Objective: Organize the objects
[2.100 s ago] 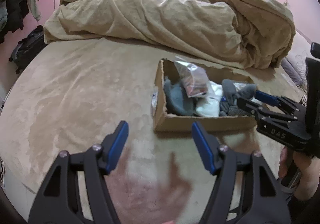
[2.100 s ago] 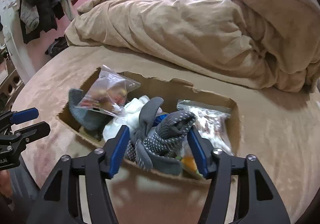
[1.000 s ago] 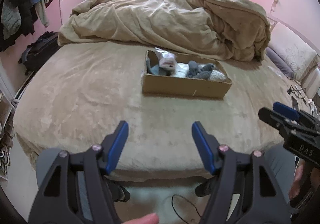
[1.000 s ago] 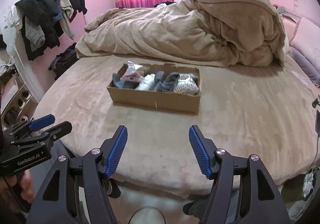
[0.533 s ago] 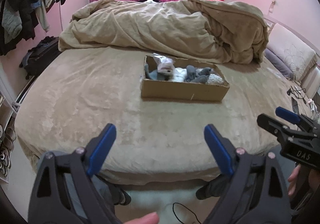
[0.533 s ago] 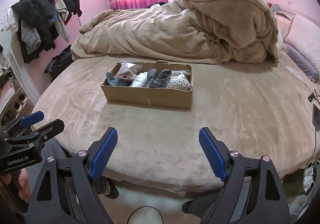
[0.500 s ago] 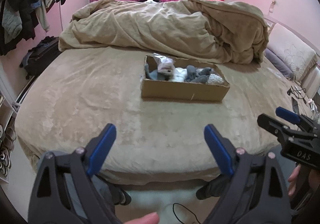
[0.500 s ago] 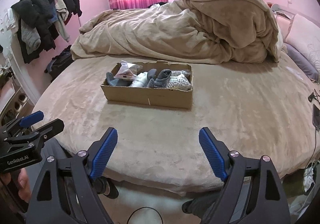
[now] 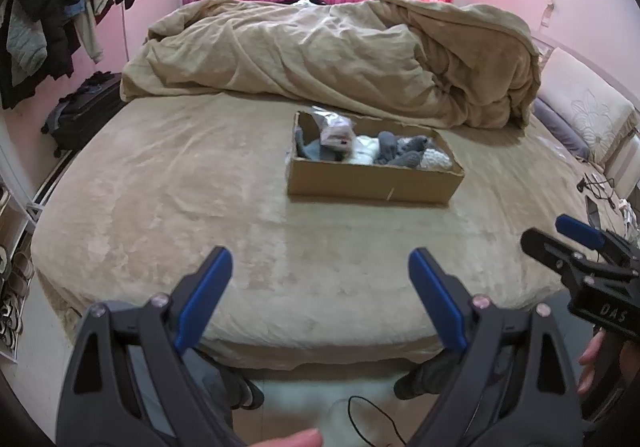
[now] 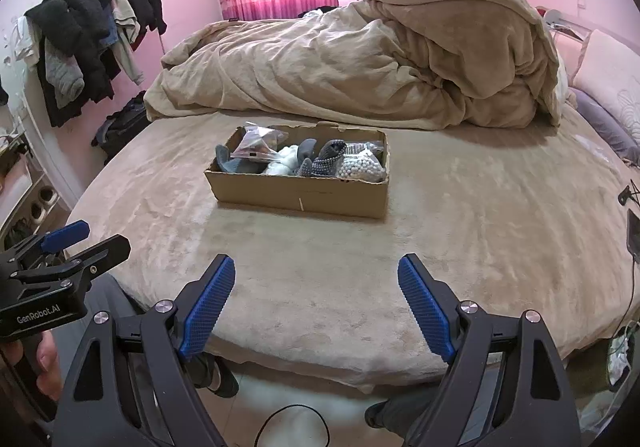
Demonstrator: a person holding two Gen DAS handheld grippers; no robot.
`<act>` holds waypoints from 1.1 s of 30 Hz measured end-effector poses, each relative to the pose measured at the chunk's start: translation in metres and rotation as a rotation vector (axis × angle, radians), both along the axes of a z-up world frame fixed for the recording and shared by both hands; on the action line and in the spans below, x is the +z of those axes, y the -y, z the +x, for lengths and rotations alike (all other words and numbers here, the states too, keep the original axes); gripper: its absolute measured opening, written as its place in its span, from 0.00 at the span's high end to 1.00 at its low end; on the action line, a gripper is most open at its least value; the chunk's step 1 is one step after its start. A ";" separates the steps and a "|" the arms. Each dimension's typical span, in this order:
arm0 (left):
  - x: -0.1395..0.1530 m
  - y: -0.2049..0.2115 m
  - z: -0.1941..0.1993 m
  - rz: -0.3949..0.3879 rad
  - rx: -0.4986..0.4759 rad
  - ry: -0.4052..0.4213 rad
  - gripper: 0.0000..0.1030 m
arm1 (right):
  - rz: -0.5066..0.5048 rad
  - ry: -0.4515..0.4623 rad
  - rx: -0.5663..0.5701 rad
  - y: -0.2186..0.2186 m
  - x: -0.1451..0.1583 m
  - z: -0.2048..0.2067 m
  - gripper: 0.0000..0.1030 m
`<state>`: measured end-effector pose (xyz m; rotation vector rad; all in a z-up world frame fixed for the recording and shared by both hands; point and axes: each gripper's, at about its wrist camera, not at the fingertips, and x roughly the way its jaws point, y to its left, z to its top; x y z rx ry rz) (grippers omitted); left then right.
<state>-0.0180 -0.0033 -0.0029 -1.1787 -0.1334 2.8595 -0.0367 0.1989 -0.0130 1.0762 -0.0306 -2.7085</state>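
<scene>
A cardboard box (image 9: 372, 181) (image 10: 300, 193) sits on the tan bed. It holds grey socks (image 10: 324, 161), a white sock (image 10: 284, 163), a clear plastic bag (image 10: 258, 147) and a bag of white beads (image 10: 362, 167). My left gripper (image 9: 320, 299) is open and empty, held back over the bed's near edge. My right gripper (image 10: 316, 299) is open and empty, also well short of the box. Each gripper shows at the side of the other's view.
A heaped tan duvet (image 9: 340, 59) lies behind the box. Clothes hang on a rack (image 10: 88, 39) at the left, with a dark bag (image 9: 80, 111) on the floor. Pillows (image 10: 608, 103) and cables (image 9: 600, 187) lie at the right. A cable runs on the floor below.
Both grippers pulled back from the box to beyond the bed's edge, and their jaws opened wider. A dotted grey sock that lay between the right gripper's fingers now lies in the box.
</scene>
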 end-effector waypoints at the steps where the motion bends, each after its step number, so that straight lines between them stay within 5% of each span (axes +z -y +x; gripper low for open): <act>1: 0.000 0.000 0.000 0.000 0.000 -0.001 0.12 | -0.001 -0.002 0.000 0.000 0.000 0.000 0.16; 33: 0.004 0.007 -0.002 -0.004 0.010 -0.012 0.12 | -0.004 0.001 0.006 0.000 0.001 0.000 0.16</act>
